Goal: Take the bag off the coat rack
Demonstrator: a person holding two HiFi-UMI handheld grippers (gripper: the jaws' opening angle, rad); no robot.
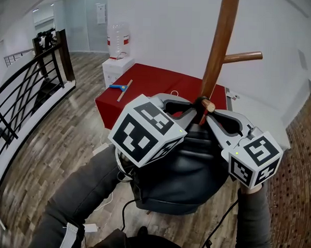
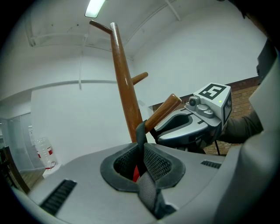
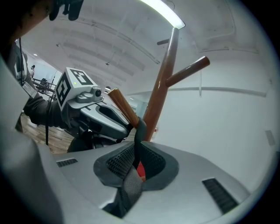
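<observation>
A black bag (image 1: 184, 173) hangs by its black strap (image 2: 141, 135) from a short lower peg (image 1: 208, 105) of the brown wooden coat rack (image 1: 219, 47). My left gripper (image 1: 194, 109) reaches the strap from the left, just below the peg. In the left gripper view its jaws (image 2: 142, 164) are shut on the strap. My right gripper (image 1: 209, 116) comes in from the right. In the right gripper view it (image 3: 133, 166) is shut on the same strap (image 3: 140, 131), which loops over the peg (image 3: 124, 109). The two grippers face each other, almost touching.
Behind the rack stands a red table (image 1: 152, 85) with a blue tool and a wooden stick on it. A white cabinet (image 1: 116, 69) carries a water bottle. A black railing (image 1: 29, 86) runs along the left, a brick surface (image 1: 296, 166) on the right. Cables lie on the wooden floor.
</observation>
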